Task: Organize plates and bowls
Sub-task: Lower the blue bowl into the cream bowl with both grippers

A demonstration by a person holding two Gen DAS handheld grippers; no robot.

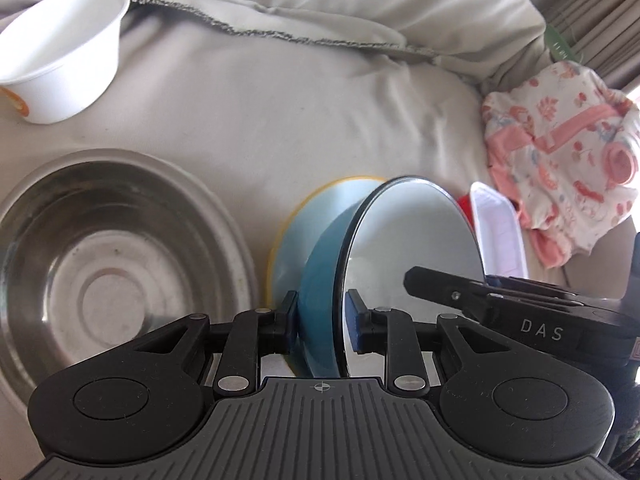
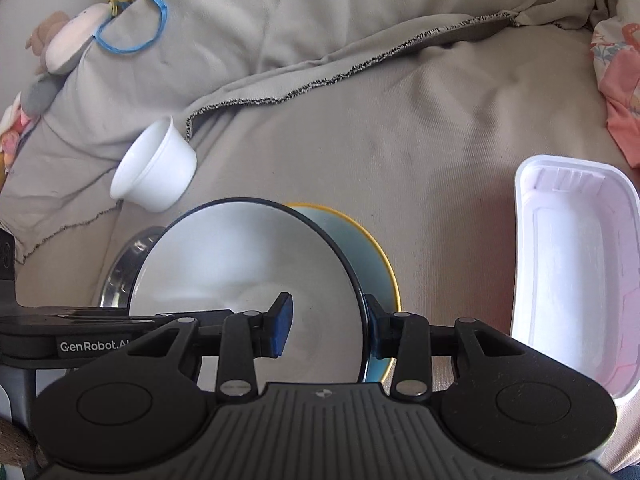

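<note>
The blue bowl [image 1: 320, 280] is the thing both claws hold: it is light blue on the outside, pale white-grey inside, with a thin dark rim, and it is tilted on its side so the opening faces toward the right claw's side. The left claw [image 1: 322, 320] is pinching the bowl's wall near the rim, one pad on the blue outside and one blue pad on the inner surface. The right claw [image 2: 326, 330] is pinching the same bowl at another part of the rim, one pad inside the bowl and the other outside against the blue wall.

Just behind the bowl, touching or very close to it, there is a light blue plate with a yellow edge [image 1: 316, 208]; I cannot tell if it lies flat on the cloth. To the left in the left wrist view a wide steel bowl [image 1: 120, 248] sits on the cloth, near the plate. Farther away, a white plastic cup-shaped bowl [image 1: 60, 56] lies tilted on its side. On the other side a white rectangular plastic tray [image 2: 576, 264] stands near the blue bowl. All these things rest on a beige cloth [image 1: 300, 112] with folds. A crumpled white garment with pink patterns [image 1: 560, 152] lies beyond the tray.
</note>
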